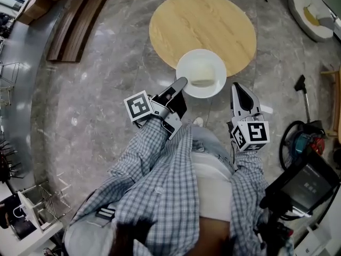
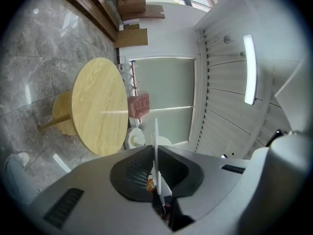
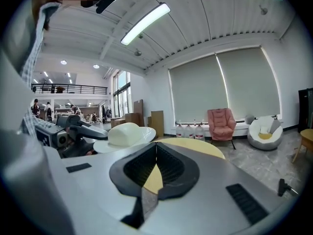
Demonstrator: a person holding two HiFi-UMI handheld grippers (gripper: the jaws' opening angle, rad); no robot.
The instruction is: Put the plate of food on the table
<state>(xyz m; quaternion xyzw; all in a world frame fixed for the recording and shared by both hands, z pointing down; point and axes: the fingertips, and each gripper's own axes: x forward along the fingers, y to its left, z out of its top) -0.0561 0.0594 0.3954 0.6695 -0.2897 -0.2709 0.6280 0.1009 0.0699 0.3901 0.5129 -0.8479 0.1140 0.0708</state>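
A white plate (image 1: 201,73) carrying a pale mound of food (image 1: 198,69) hangs over the near edge of the round wooden table (image 1: 202,20). My left gripper (image 1: 181,82) is shut on the plate's near-left rim. In the left gripper view that rim (image 2: 155,136) runs edge-on between the closed jaws of the left gripper (image 2: 155,151), with the table (image 2: 98,106) beyond. My right gripper (image 1: 235,87) hovers just right of the plate, shut and holding nothing. The right gripper view shows the right gripper (image 3: 156,146), the plate (image 3: 124,140) to its left and the table (image 3: 195,146) ahead.
A white lounge chair (image 1: 311,12) stands at the far right and wooden planks (image 1: 74,20) lie at the far left. Near my right side are a black hose and tool (image 1: 298,135) and a dark screen (image 1: 306,183). A pink armchair (image 3: 221,121) sits behind the table.
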